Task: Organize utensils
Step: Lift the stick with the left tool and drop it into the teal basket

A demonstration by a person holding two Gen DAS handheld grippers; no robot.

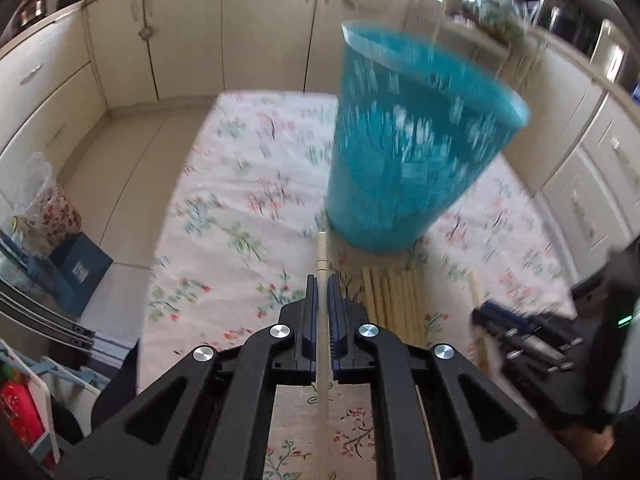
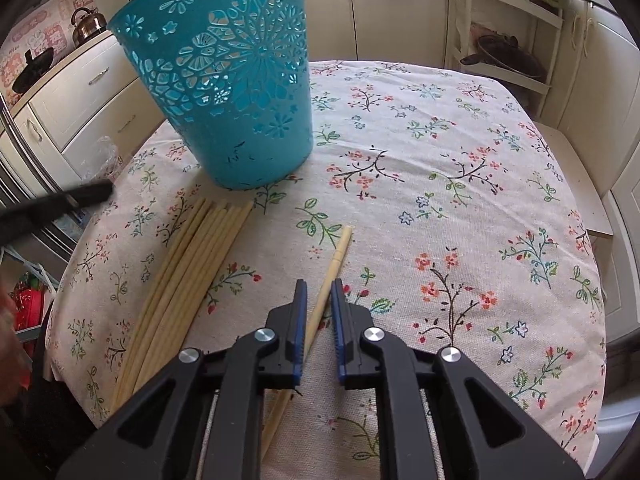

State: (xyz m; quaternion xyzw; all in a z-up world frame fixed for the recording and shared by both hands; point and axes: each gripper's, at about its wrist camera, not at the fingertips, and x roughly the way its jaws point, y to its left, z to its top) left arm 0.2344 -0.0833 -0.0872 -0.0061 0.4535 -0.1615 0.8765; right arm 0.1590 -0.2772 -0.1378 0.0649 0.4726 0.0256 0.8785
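Left tongs: closed on a single pale chopstick, tip poking past the fingertips toward the base of the blue basket, low centre of the left wrist view. Right tongs: parted a little, straddling a second chopstick lying on the cloth, jaws either side with a gap, not gripping. Just left of that, at lower left of the right wrist view, a bundle of loose chopsticks fanned flat, tips pointing at the basket. Basket blurred in the left wrist view, sharp in the right: cut-out flower pattern, standing upper left, appearing tilted.

Underneath, a floral tablecloth over the worktop, creased, bare across the centre and right. Far edge of the cloth along the top of the frame, right edge curving down the right side. Beyond the edges, cream cabinets on every side, a kettle on a counter at upper left, an open shelf rack at upper right. Floor gap at left of the left wrist view, with a bag and boxes at the lower left corner.
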